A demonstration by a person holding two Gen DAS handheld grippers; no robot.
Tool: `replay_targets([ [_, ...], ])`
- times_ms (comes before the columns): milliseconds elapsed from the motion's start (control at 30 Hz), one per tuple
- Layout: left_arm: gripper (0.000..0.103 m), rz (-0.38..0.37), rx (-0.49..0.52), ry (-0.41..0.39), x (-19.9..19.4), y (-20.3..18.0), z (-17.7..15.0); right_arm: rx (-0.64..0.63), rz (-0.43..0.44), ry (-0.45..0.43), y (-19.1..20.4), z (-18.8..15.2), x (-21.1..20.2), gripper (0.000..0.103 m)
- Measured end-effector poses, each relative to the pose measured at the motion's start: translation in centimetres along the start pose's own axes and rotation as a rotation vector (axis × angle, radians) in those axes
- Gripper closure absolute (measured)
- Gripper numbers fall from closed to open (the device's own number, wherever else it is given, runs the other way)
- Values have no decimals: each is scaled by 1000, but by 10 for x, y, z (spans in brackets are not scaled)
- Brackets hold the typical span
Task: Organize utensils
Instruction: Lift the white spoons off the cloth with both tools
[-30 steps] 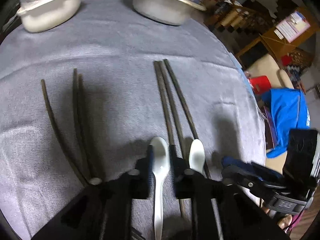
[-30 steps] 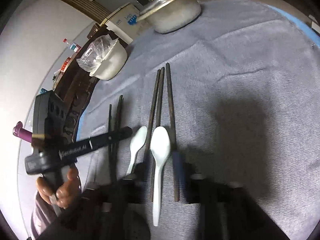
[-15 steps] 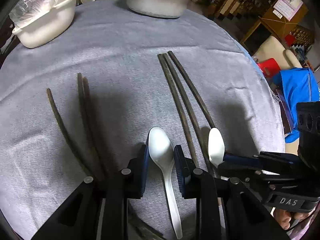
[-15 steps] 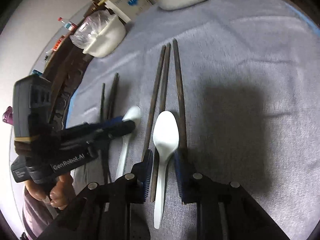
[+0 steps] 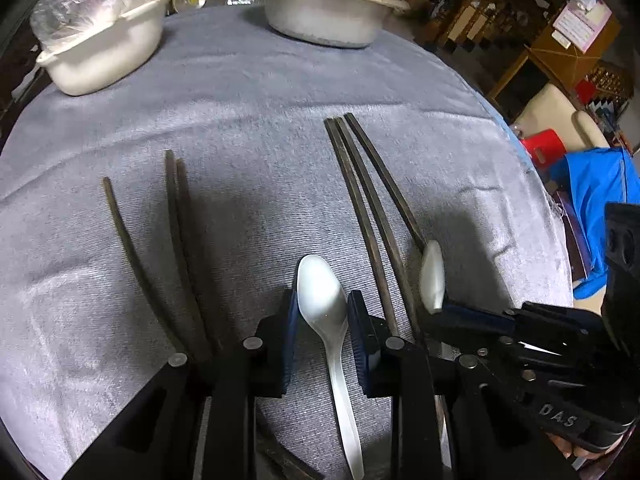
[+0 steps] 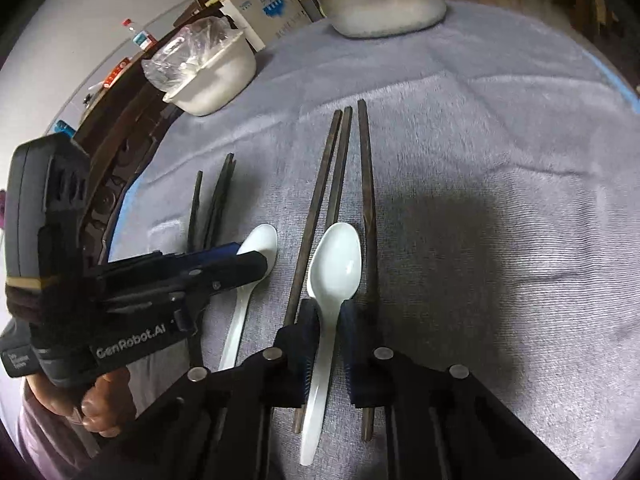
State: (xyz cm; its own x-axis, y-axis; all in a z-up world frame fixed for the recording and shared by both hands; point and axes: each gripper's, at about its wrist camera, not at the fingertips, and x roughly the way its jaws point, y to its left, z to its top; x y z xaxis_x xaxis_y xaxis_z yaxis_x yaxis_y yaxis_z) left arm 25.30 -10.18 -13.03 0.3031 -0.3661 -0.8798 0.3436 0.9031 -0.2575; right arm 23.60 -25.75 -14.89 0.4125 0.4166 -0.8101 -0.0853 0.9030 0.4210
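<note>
The right gripper (image 6: 325, 316) pinches one white spoon (image 6: 334, 264) among three chopsticks (image 6: 366, 208) mid-table; the left gripper (image 5: 322, 312) pinches the other spoon (image 5: 320, 292) — grasping step. Next: lift both clear without dragging chopsticks.

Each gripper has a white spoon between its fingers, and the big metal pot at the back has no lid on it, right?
Not quite. The metal pot does have a lid on it, as the left wrist view shows. The rest holds: the left gripper and the right gripper each have a white spoon between their fingers.
</note>
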Motion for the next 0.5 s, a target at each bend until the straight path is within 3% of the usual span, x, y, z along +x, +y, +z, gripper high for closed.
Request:
replay_targets([
  [133,77,-9,-8,-63,-24,4,-5,4,54,-110,-5,-8,-27,98],
  [300,77,1,-25,-180,-71,6,-16,15,51,-135,-5,-12,-38,98],
  [500,77,52,-35,-397,-145,-3,-45,8,79,-306,2,-25,-78,98],
])
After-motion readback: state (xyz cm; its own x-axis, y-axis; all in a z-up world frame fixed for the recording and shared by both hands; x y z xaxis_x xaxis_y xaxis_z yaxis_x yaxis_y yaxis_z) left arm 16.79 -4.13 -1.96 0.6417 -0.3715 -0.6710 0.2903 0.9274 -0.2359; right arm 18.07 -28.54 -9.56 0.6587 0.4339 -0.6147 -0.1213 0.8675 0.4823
